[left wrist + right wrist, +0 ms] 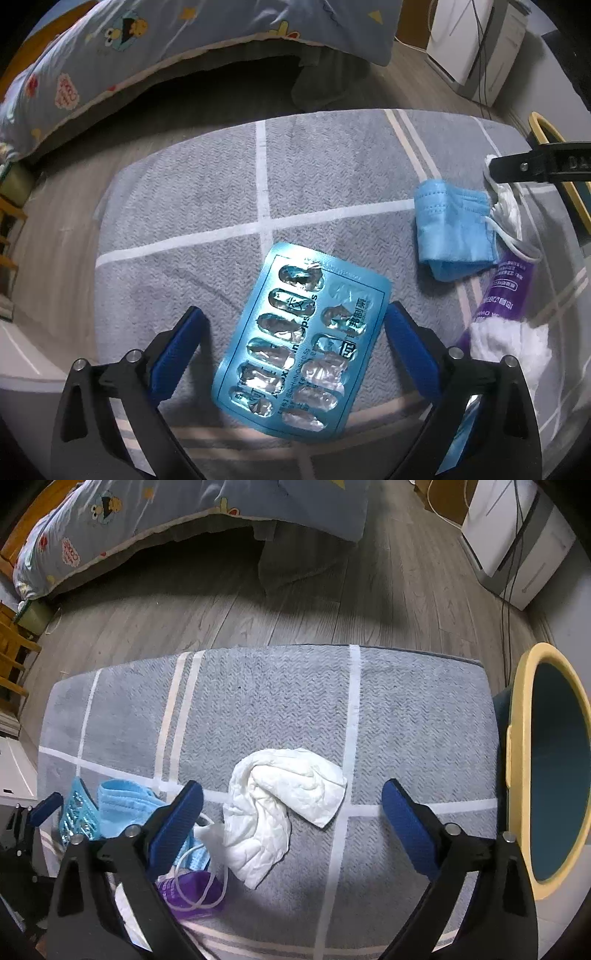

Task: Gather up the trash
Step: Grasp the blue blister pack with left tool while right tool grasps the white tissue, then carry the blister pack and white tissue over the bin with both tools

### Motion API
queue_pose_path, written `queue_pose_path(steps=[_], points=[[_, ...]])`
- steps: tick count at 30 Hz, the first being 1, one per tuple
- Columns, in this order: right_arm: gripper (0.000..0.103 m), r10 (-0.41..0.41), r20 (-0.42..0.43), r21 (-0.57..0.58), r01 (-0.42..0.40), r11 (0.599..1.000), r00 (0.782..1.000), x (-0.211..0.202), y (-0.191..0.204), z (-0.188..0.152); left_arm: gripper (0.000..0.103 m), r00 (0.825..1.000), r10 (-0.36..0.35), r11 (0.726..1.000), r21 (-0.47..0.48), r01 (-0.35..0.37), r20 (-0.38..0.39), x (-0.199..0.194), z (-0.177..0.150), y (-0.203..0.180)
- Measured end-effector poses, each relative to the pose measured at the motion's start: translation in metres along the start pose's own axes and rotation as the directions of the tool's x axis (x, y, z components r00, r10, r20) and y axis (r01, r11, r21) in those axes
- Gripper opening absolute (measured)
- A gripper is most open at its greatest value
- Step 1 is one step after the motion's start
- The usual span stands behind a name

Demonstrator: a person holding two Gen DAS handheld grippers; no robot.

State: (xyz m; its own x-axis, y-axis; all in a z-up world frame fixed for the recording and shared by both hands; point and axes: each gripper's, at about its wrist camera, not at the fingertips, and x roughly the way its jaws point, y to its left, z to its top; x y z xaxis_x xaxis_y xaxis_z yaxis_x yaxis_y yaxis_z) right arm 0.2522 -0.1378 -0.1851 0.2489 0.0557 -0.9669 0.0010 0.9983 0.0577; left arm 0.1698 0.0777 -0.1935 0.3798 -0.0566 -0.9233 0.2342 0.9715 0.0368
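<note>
A blue blister pack (295,343) with popped foil pockets lies on the grey checked mat (184,206). My left gripper (295,308) points down over it, open, one blue pad on each side; the right pad is at the pack's edge. To the right lie a folded blue face mask (454,232), a purple packet (506,295) and white tissue (509,347). In the right wrist view a crumpled white tissue (280,805) sits between the wide-open fingers of my right gripper (291,790), touching neither. The mask (125,801) and purple packet (192,886) lie to its left.
A dark bin with a yellow rim (521,738) stands at the mat's right edge. Beyond the mat (406,709) are wood floor (221,602), a bed with a blue cartoon quilt (110,524) and a white appliance with cables (517,542).
</note>
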Motion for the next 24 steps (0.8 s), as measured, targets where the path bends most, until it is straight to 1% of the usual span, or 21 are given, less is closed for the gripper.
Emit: queue_pose_path(steps=[3, 4, 5, 7, 8, 9, 10, 11, 12, 13, 15, 17, 18, 21, 24], points=[[0.077, -0.004, -0.016, 0.0, 0.004, 1.0, 1.0, 0.007, 0.003, 0.001, 0.096, 1.0, -0.001, 1.0, 0.002, 0.001, 0.0, 0.0, 0.001, 0.0], [0.07, -0.002, -0.022, 0.002, 0.002, 1.0, 1.0, 0.009, 0.003, 0.0, 0.095, 1.0, -0.001, 1.0, 0.002, 0.001, -0.002, 0.0, 0.001, -0.001], [0.068, -0.002, -0.026, 0.004, 0.002, 1.0, 1.0, 0.01, 0.002, -0.001, 0.095, 1.0, -0.002, 1.0, -0.001, 0.002, -0.003, 0.0, 0.003, -0.001], [0.059, -0.014, -0.019, 0.001, 0.014, 1.0, 1.0, 0.009, 0.002, 0.0, 0.093, 1.0, -0.001, 1.0, -0.002, 0.001, -0.004, 0.0, 0.003, -0.003], [0.056, -0.012, -0.017, 0.002, 0.012, 1.0, 1.0, 0.009, 0.002, 0.0, 0.092, 1.0, -0.003, 1.0, 0.001, 0.003, -0.001, -0.001, 0.003, -0.004], [0.051, -0.007, -0.017, 0.004, 0.007, 1.0, 1.0, 0.009, 0.001, 0.0, 0.086, 1.0, -0.004, 1.0, 0.006, 0.004, 0.004, -0.003, 0.003, -0.005], [0.046, -0.005, -0.017, 0.005, 0.005, 1.0, 1.0, 0.009, 0.001, -0.001, 0.079, 1.0, -0.004, 1.0, 0.011, 0.004, 0.01, -0.004, 0.003, -0.007], [0.043, 0.003, -0.019, 0.008, -0.003, 1.0, 1.0, 0.008, 0.0, -0.001, 0.075, 1.0, -0.005, 1.0, 0.011, 0.005, 0.012, -0.006, 0.003, -0.008], [0.035, 0.012, -0.021, 0.01, -0.012, 1.0, 1.0, 0.008, -0.001, -0.001, 0.073, 1.0, -0.001, 1.0, 0.011, 0.001, 0.015, -0.007, 0.004, -0.009], [0.03, 0.021, -0.024, 0.012, -0.021, 1.0, 0.999, 0.007, -0.001, -0.002, 0.073, 1.0, 0.001, 1.0, 0.012, -0.002, 0.012, -0.007, 0.003, -0.01], [0.024, 0.032, -0.024, 0.014, -0.031, 0.999, 0.999, 0.005, -0.002, -0.001, 0.072, 1.0, 0.008, 1.0, 0.017, -0.008, 0.013, -0.008, 0.001, -0.011], [0.023, 0.039, -0.018, 0.015, -0.039, 0.999, 0.999, 0.001, -0.002, -0.003, 0.072, 1.0, 0.024, 0.999, 0.03, -0.024, 0.015, -0.01, 0.0, -0.013], [0.021, 0.044, -0.012, 0.013, -0.044, 0.999, 0.999, -0.002, -0.003, -0.003, 0.071, 1.0, 0.026, 0.999, 0.033, -0.027, 0.016, -0.01, 0.0, -0.014], [0.02, 0.058, 0.004, 0.008, -0.058, 0.998, 0.998, -0.012, -0.003, -0.006, 0.071, 0.999, 0.025, 0.999, 0.029, -0.026, 0.02, -0.015, -0.002, -0.015], [0.019, 0.077, 0.022, 0.016, -0.077, 0.997, 0.997, -0.023, -0.004, -0.008, 0.071, 0.999, 0.03, 0.999, 0.024, -0.031, 0.043, -0.024, -0.003, -0.017]])
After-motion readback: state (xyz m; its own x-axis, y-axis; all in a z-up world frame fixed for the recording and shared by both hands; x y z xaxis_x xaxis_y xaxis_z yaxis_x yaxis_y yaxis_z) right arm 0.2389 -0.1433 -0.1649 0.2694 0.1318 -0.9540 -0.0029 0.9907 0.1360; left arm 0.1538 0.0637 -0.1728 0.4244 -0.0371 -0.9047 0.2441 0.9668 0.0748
